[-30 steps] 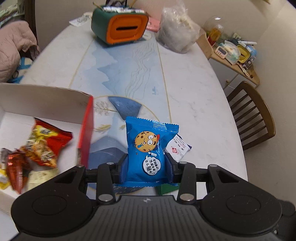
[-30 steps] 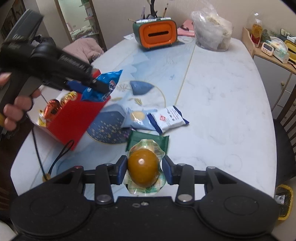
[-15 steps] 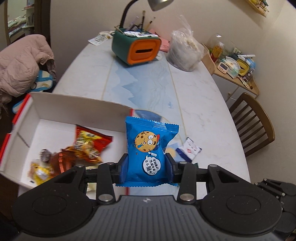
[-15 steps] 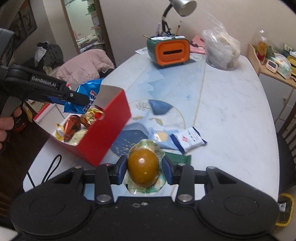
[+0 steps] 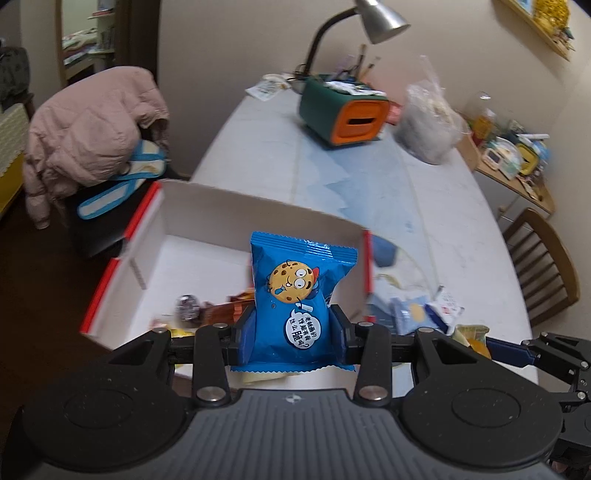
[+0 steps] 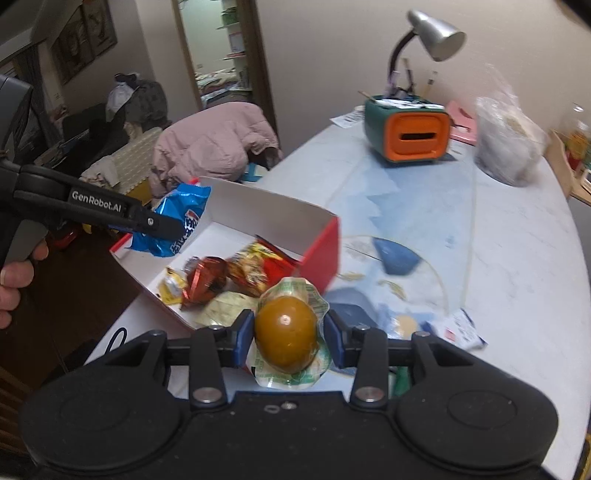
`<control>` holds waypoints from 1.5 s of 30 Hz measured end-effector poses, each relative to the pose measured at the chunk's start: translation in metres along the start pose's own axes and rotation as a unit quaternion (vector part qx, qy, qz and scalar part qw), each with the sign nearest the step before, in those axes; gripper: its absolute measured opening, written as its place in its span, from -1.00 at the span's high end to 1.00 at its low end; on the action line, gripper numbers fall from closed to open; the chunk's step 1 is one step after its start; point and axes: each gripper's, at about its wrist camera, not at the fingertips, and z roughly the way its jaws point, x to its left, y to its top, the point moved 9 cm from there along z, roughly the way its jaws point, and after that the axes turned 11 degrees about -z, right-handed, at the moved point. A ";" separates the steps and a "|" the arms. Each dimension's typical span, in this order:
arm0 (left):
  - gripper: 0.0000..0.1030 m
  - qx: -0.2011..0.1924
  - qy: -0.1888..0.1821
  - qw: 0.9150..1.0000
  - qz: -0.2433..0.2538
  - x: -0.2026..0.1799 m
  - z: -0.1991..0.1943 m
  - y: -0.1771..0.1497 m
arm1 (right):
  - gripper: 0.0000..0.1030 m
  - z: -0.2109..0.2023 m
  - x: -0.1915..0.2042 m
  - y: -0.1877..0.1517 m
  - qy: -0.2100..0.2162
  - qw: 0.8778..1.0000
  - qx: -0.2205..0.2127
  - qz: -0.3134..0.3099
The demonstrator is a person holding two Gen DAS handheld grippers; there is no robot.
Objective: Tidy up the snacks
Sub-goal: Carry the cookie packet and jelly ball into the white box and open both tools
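Observation:
My left gripper (image 5: 291, 332) is shut on a blue cookie packet (image 5: 295, 295) and holds it above the open red-and-white box (image 5: 155, 221); the right wrist view shows it (image 6: 166, 225) over the box's left side. My right gripper (image 6: 288, 336) is shut on a packaged brown egg (image 6: 286, 334), held above the box's (image 6: 321, 240) near right corner. Several wrapped snacks (image 6: 221, 273) lie inside the box. A pale blue packet (image 6: 402, 325) and a white-blue packet (image 6: 458, 332) lie on the table to the right of the box.
A green-orange desk organizer (image 6: 406, 133), a desk lamp (image 6: 432, 33) and a clear plastic bag (image 6: 506, 147) stand at the table's far end. A pink jacket (image 5: 92, 136) lies on a chair to the left. A wooden chair (image 5: 543, 266) stands to the right.
Both grippers rose and moved left with their snacks. The left one now holds the cookie packet over the box; the right one has come up to the box's near corner.

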 end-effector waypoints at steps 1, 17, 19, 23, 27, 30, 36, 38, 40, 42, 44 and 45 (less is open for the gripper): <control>0.23 0.000 0.004 1.000 -0.002 0.007 0.000 0.001 | 0.23 0.005 0.004 0.003 0.003 1.000 0.001 -0.002; 0.23 0.004 0.076 0.997 -0.018 0.091 0.036 0.019 | 0.23 0.099 0.054 0.031 0.019 0.998 0.046 -0.039; 0.23 0.006 0.077 0.997 -0.012 0.094 0.044 0.019 | 0.23 0.108 0.060 0.031 0.015 0.997 0.054 -0.049; 0.23 0.012 0.076 0.997 0.004 0.095 0.062 0.021 | 0.22 0.126 0.066 0.029 0.009 0.996 0.067 -0.062; 0.23 0.022 0.080 0.996 0.008 0.096 0.076 0.021 | 0.22 0.139 0.068 0.028 0.003 0.995 0.078 -0.068; 0.23 0.031 0.082 0.996 0.015 0.096 0.084 0.019 | 0.22 0.146 0.070 0.026 0.005 0.994 0.084 -0.071; 0.23 0.049 0.084 0.995 0.030 0.095 0.099 0.010 | 0.22 0.157 0.070 0.024 0.006 0.993 0.094 -0.069; 0.23 0.054 0.087 0.994 0.033 0.095 0.103 0.007 | 0.22 0.158 0.070 0.022 0.006 0.993 0.096 -0.068; 0.23 0.057 0.088 0.994 0.037 0.095 0.105 0.006 | 0.22 0.159 0.070 0.021 0.007 0.993 0.099 -0.066; 0.23 0.061 0.090 0.993 0.040 0.094 0.107 0.004 | 0.25 0.160 0.070 0.020 0.009 0.993 0.099 -0.065; 0.22 0.065 0.092 0.993 0.042 0.094 0.109 0.003 | 0.24 0.161 0.072 0.020 0.010 0.993 0.099 -0.067; 0.22 0.066 0.092 0.993 0.041 0.094 0.110 0.002 | 0.24 0.160 0.072 0.020 0.009 0.993 0.098 -0.068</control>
